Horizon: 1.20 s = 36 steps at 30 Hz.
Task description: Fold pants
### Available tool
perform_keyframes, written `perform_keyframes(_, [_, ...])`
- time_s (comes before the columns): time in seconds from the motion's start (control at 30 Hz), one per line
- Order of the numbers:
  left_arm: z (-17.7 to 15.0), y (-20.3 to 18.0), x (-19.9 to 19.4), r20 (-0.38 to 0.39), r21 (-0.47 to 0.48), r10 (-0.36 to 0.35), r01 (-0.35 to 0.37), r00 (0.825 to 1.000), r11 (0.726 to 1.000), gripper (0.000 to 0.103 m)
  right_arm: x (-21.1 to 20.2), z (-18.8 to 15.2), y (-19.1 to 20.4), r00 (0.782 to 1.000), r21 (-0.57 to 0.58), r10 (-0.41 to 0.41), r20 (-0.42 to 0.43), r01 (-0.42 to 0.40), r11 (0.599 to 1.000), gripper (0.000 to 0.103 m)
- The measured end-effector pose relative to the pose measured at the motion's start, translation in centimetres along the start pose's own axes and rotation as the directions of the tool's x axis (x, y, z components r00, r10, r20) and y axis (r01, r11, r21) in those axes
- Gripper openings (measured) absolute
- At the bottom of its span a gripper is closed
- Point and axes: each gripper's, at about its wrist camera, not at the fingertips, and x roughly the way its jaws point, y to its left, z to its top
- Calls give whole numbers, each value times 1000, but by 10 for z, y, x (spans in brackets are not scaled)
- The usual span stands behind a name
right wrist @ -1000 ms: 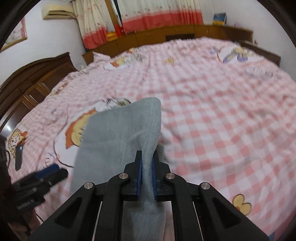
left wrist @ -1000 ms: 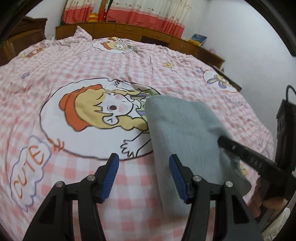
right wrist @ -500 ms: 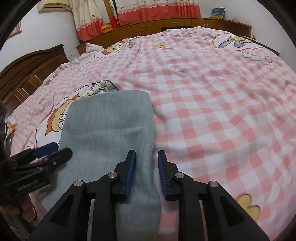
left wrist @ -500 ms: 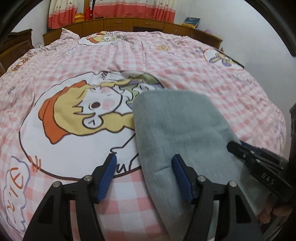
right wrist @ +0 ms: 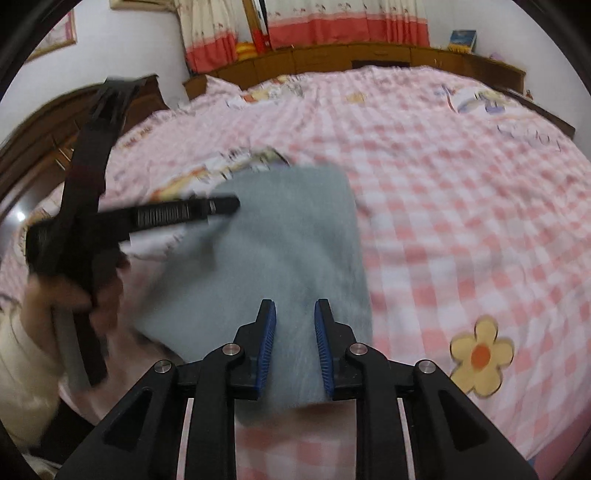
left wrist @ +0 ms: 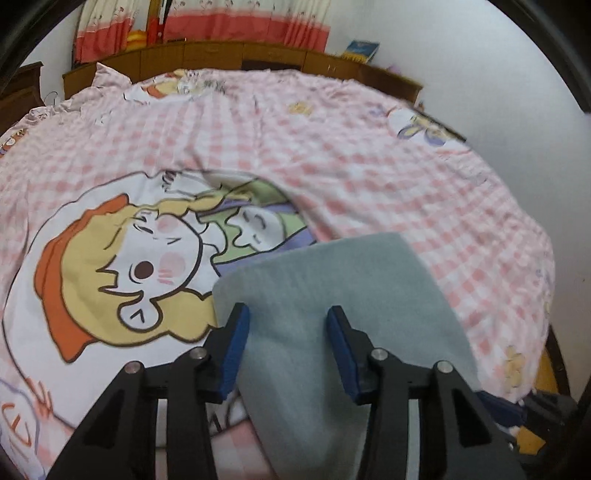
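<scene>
The grey-blue pants lie folded into a flat oblong on the pink checked bed sheet. My left gripper hovers over their near left part. Its blue pads stand apart and its jaws are closing, with only flat cloth below the gap. In the right wrist view the pants stretch away from my right gripper, which is open a little above their near edge, pads clear of the cloth. The left gripper's fingers reach in over the pants' left side, held by a hand.
A cartoon girl print covers the sheet left of the pants, and a yellow flower print lies to their right. Wooden cabinets and curtains line the far wall. A dark wooden headboard stands on the left.
The right gripper has let go of the pants' edge and opened slightly. The left gripper has moved right, over the pants, and its jaws have narrowed. The pants now lie flat.
</scene>
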Motion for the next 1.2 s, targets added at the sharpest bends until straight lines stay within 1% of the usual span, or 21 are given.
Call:
perform_keyframes(0.1, [-2, -1, 9, -11, 23, 20, -20, 1000, 1000, 47, 6, -8, -9, 1000, 27, 25, 12, -25, 999, 23])
perform_keyframes(0.17, [-3, -3, -2, -4, 33, 24, -24, 1000, 999, 47, 4, -7, -10, 1000, 36, 28, 6, -28, 999, 23])
perform_keyframes(0.23, [-7, -5, -16, -15, 33, 22, -21, 1000, 999, 47, -2, -5, -9, 1000, 41, 22, 3, -22, 999, 23])
perform_keyframes(0.3, [-13, -5, -34, -16, 24, -13, 13, 1000, 1000, 47, -11, -6, -9, 1000, 56, 19, 11, -19, 998, 23])
perform_keyframes(0.37, [-25, -7, -55, -14, 13, -63, 63, 998, 998, 49, -23, -7, -9, 999, 64, 22, 32, -23, 998, 23])
perform_keyframes(0.4, [-32, -8, -63, -17, 11, -73, 73, 997, 997, 53, -28, -9, -9, 999, 64, 24, 41, -27, 998, 23])
perform_keyframes(0.47, [-46, -10, -75, -18, 4, -82, 82, 996, 997, 55, -33, -12, -8, 999, 61, 27, 44, -30, 998, 23])
perform_keyframes(0.5, [-55, -11, -78, -28, -2, -89, 89, 996, 996, 55, -34, -14, -8, 999, 57, 26, 41, -28, 998, 23])
perform_keyframes(0.57, [-68, -10, -76, -48, -17, -81, 80, 996, 997, 57, -28, -18, -9, 1000, 51, 12, 23, -13, 999, 23])
perform_keyframes(0.63, [-84, -5, -63, -86, -64, -68, 63, 994, 996, 64, -15, -24, -14, 1000, 57, 7, -14, -6, 998, 23])
perform_keyframes(0.67, [-88, -1, -58, -97, -102, -77, 67, 992, 993, 65, -11, -25, -16, 1000, 68, 12, -24, -10, 998, 23])
perform_keyframes(0.7, [-89, 2, -57, -86, -127, -88, 77, 992, 989, 65, -9, -27, -19, 999, 89, 22, -31, -19, 996, 23])
perform_keyframes(0.77, [-86, 2, -61, -85, -123, -92, 81, 992, 989, 65, -13, -24, -18, 1000, 94, 21, -22, -19, 995, 23])
perform_keyframes(0.83, [-80, 3, -64, -87, -133, -93, 81, 992, 988, 66, -21, -18, -17, 1000, 88, 14, -5, -14, 996, 28])
perform_keyframes(0.9, [-75, 5, -66, -79, -148, -97, 84, 992, 985, 66, -28, -10, -18, 1000, 97, 0, 27, -3, 995, 44])
perform_keyframes(0.97, [-70, 5, -65, -74, -151, -91, 79, 993, 985, 66, -27, -2, -18, 999, 107, -3, 44, -2, 994, 49])
perform_keyframes(1.1, [-61, 7, -60, -70, -160, -93, 80, 993, 984, 66, -8, 15, -20, 999, 124, 5, 36, -9, 992, 49])
perform_keyframes(1.2, [-56, 5, -53, -66, -153, -97, 86, 993, 985, 66, 13, 21, -27, 999, 143, 42, 1, -42, 989, 49])
